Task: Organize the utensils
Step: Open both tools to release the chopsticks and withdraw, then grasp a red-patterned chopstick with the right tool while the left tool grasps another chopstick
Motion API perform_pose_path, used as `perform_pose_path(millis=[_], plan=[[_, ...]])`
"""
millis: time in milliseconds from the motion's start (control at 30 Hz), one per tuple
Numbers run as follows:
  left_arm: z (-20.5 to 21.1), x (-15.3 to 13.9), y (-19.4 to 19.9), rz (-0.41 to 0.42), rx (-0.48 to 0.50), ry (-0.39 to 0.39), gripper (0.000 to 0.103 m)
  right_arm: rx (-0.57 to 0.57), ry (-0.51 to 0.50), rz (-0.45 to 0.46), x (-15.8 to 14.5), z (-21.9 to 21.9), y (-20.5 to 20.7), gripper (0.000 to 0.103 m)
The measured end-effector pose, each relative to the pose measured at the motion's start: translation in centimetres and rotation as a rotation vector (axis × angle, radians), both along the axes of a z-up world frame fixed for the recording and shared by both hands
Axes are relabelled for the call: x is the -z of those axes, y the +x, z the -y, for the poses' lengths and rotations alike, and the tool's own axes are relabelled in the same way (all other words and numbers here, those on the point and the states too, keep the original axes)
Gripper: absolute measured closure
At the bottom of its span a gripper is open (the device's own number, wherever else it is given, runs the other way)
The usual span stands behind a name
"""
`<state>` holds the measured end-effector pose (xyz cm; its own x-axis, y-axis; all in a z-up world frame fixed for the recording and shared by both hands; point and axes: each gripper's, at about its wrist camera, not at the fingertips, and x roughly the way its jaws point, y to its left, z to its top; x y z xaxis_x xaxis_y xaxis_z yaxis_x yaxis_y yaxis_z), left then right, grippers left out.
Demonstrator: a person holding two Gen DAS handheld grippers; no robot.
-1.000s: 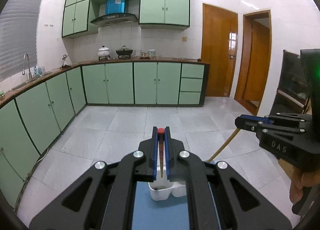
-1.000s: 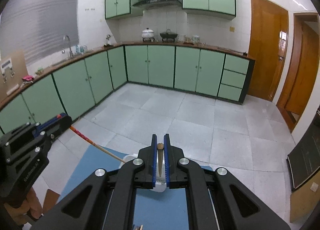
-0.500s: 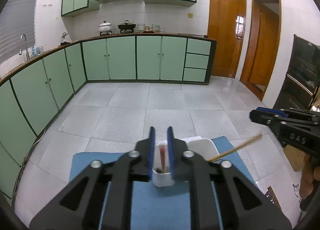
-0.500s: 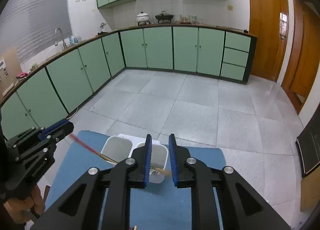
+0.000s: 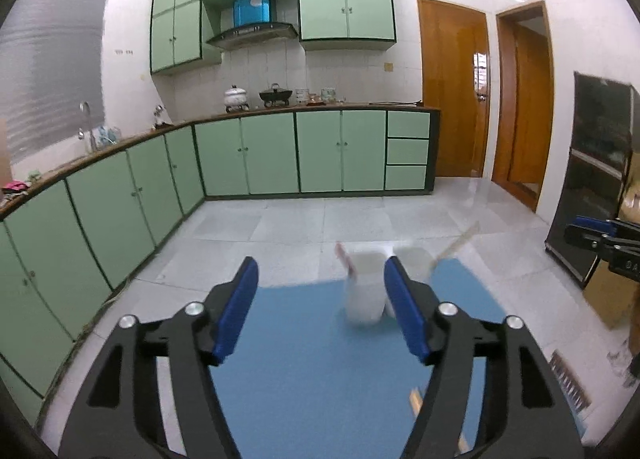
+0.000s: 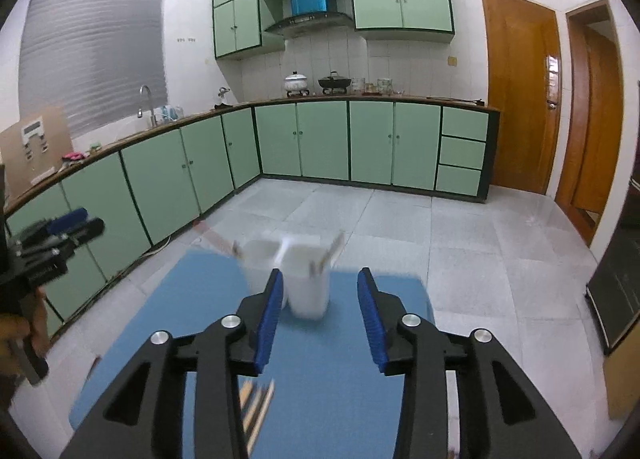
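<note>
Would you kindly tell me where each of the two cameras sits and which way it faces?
Left wrist: on the left gripper, looking along its opening, empty fingers over the blue mat toward the white holder; the right gripper shows at the right edge.
Right wrist: on the right gripper, jaws opening and empty, facing the holder; the left gripper and a hand show at left.
Shared: mat, holder, green cabinets.

Two holders side by side on mat, one chopstick in each
</note>
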<state>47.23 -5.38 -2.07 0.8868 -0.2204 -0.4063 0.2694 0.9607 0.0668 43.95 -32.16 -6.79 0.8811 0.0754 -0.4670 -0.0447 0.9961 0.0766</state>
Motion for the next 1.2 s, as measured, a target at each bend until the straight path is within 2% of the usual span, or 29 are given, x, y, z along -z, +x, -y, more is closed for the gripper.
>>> perform_pose_path(millis=[200,267,400,500,633,767,967,1000,1100,1200], plan=[[-2.2,7.4,-10.8,-0.027,-0.001,-0.002,0.028,-0.008,-0.022,-0.056,9.7,-3.3,-9.8,0.060],[-2.5,10.1,-14.0,-0.055,-0.002,-0.030,0.024,-0.006,-0.023,-0.082,12.9,-4.4,-12.4,0.060],[-2.0,14.9,-17.5,-0.127,0.023,-0.037,0.023,-0.022,-0.035,-0.156,18.6,-6.9,-15.6,0.060],[-1.8,17.7,-18.4,-0.186,0.027,-0.052,0.023,-0.055,-0.074,-0.186,20.8,-9.1,-16.0,0.060],[-0.9,20.0,-18.7,-0.212,0.038,-0.033,0.025,-0.090,-0.117,-0.196,22.2,-10.9,-16.1,0.060],[-1.0,21.6,-18.3,-0.255,0.029,-0.034,0.034,-0.100,-0.135,-0.178,22.8,-11.6,-15.7,0.062],[-2.2,21.8,-18.1,-0.258,-0.001,-0.057,0.035,-0.095,-0.137,-0.151,22.9,-11.9,-14.2,0.067],[-2.1,21.9,-18.2,-0.258,0.001,-0.056,0.035,-0.097,-0.141,-0.148,22.9,-12.0,-13.9,0.071],[-1.3,22.2,-18.3,-0.265,0.016,-0.045,0.035,-0.083,-0.139,-0.151,23.0,-11.8,-13.4,0.092],[-0.4,22.7,-18.1,-0.274,0.035,-0.033,0.036,-0.047,-0.116,-0.157,23.0,-10.6,-13.4,0.096]])
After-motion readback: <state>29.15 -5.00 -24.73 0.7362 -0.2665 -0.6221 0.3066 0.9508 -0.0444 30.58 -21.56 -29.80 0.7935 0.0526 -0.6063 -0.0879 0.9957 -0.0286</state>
